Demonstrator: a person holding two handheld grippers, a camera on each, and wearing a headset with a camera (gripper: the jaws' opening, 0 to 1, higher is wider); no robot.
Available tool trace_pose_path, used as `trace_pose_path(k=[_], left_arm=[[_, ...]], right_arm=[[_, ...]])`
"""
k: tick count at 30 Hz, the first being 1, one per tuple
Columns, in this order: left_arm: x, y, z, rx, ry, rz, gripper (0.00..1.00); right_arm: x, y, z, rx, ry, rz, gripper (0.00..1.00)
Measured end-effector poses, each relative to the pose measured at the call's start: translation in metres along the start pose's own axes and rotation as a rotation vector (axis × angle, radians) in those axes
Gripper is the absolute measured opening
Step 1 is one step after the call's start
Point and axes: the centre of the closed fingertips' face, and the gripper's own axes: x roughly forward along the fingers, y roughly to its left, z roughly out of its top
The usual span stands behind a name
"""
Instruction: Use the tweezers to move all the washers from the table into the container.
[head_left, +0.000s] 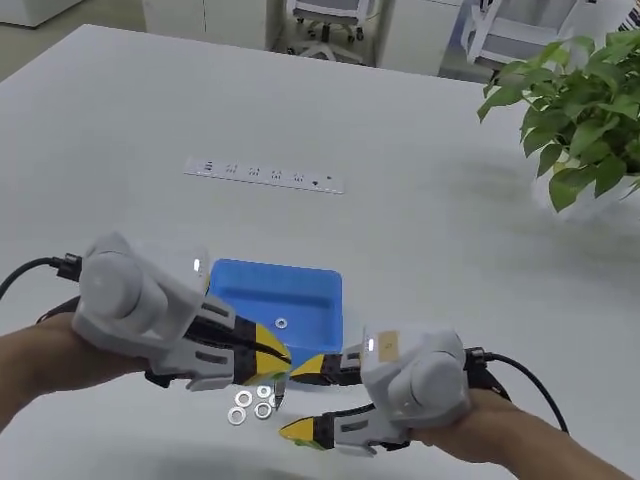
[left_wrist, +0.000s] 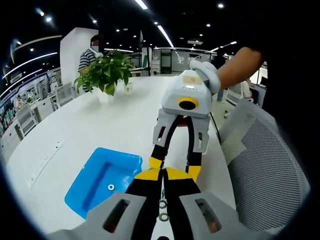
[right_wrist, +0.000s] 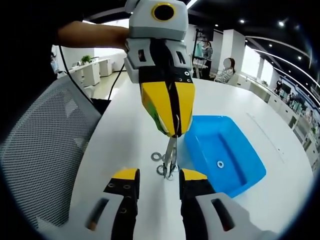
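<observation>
My left gripper (head_left: 282, 360) is shut on slim metal tweezers (head_left: 278, 392) that point down at a cluster of several small steel washers (head_left: 252, 404) on the white table. In the right gripper view the tweezers (right_wrist: 171, 155) have their tips at one washer (right_wrist: 162, 170); I cannot tell whether it is pinched. My right gripper (head_left: 308, 398) stands open just right of the washers, its jaws to either side of them (right_wrist: 159, 175). Just beyond lies the blue container (head_left: 240, 285), holding one washer (head_left: 281, 323). In the left gripper view the container (left_wrist: 95, 192) is at lower left and the washers (left_wrist: 163, 205) lie ahead of my shut jaws (left_wrist: 162, 175).
A white power strip (head_left: 265, 174) lies farther back on the table. A potted plant (head_left: 580, 110) stands at the far right. A mesh office chair (right_wrist: 45, 150) sits beside the table's near edge. More chairs and desks fill the room behind.
</observation>
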Motion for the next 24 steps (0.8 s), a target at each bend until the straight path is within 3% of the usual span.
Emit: trace_pose_path(k=[17, 24], left_arm=[[-0.001, 0.0, -0.003, 0.003, 0.006, -0.023, 0.05], [0.0, -0.001, -0.002, 0.005, 0.011, -0.036, 0.05]], right_arm=[[0.012, -0.008, 0.004, -0.055, 0.007, 0.018, 0.18], [0.015, -0.011, 0.004, -0.042, 0.006, 0.025, 0.12]])
